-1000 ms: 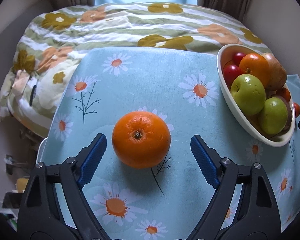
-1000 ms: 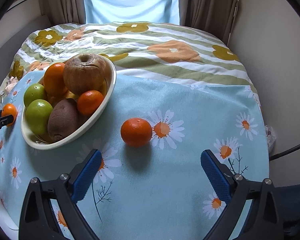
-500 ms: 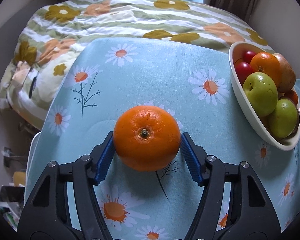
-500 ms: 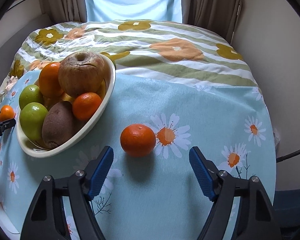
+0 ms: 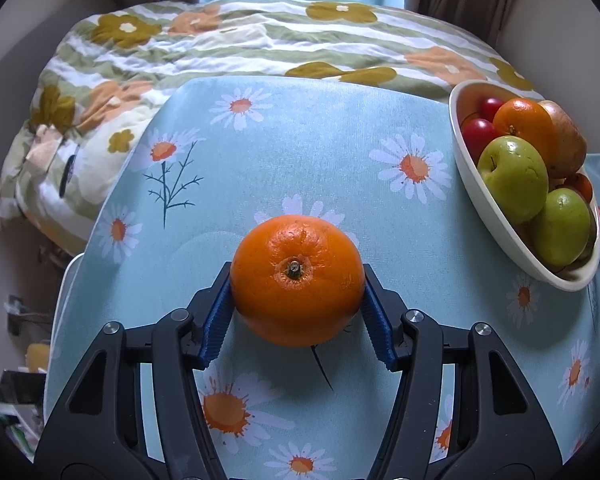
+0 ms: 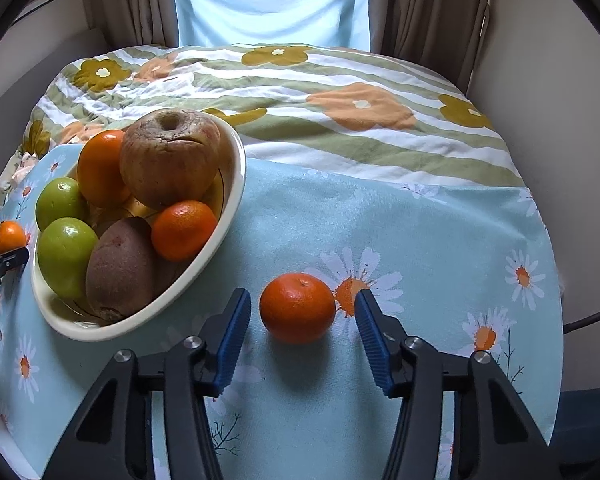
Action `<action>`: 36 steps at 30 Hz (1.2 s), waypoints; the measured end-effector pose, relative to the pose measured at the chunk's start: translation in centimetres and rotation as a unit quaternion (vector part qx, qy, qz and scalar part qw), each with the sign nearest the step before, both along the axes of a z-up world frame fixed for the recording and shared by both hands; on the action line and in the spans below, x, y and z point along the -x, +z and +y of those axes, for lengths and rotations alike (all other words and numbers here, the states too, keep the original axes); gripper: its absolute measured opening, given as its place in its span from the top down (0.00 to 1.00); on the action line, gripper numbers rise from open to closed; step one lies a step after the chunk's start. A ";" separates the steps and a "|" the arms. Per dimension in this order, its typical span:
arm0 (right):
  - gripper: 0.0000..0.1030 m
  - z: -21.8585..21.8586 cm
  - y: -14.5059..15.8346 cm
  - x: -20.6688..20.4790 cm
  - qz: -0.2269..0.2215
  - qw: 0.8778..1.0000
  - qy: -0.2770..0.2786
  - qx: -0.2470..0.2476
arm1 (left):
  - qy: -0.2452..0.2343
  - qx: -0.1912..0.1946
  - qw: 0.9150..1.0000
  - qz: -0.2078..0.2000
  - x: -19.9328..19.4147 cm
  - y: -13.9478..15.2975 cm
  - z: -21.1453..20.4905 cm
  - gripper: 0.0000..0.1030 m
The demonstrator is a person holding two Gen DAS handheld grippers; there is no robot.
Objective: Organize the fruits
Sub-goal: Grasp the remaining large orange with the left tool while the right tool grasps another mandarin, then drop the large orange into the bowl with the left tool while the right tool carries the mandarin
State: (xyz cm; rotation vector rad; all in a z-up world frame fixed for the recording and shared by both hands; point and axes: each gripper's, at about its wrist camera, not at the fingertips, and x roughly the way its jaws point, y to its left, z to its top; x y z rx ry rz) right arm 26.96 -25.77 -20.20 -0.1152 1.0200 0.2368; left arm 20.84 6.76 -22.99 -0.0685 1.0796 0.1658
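Most of the fruit is already in the cream oval bowl [image 6: 236, 200], which sits on the table with the light blue daisy cloth [image 6: 440, 232], toward the cloth's far edge next to the flowery striped blanket [image 6: 340, 92]. In the bowl there are two green apples [image 6: 64, 248], a round orange [image 6: 100, 166], a big wrinkly brown apple [image 6: 168, 160], a fuzzy brown kiwi [image 6: 120, 272], a little mandarin [image 6: 184, 230] and some small red fruits [image 5: 478, 134]. Two fruits are not in yet. The big orange with a small brown stem [image 5: 296, 280] is out in the middle of the cloth, left of the bowl. The left gripper [image 5: 296, 308] has its blue pads [image 5: 216, 316] pressed on both sides of it, and its jaws are closing a tiny bit more. The small round tangerine [image 6: 297, 307] lies on the cloth just right of the bowl. The right gripper [image 6: 302, 334] is closing around it, but its blue pads [image 6: 232, 336] do not touch it yet; a gap shows on each side. So it looks like the job is nearly done: both fruits need lifting and putting in the bowl, which is already quite full.
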 end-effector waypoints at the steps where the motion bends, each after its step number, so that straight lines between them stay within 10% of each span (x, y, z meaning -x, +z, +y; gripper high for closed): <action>1: 0.55 0.0 0.0 0.0 0.000 1.000 0.000 -0.001 | 0.000 0.001 1.000 0.000 0.2 0.0 -0.1 0.38; 14: 0.67 -0.1 1.4 0.8 -0.011 1.000 0.007 -0.015 | -0.008 0.014 1.000 -0.010 2.5 1.6 -2.6 0.39; 36: 0.67 0.6 10.4 4.8 -0.031 0.995 0.080 -0.051 | -0.040 0.027 0.995 -0.092 3.7 13.3 -7.4 0.39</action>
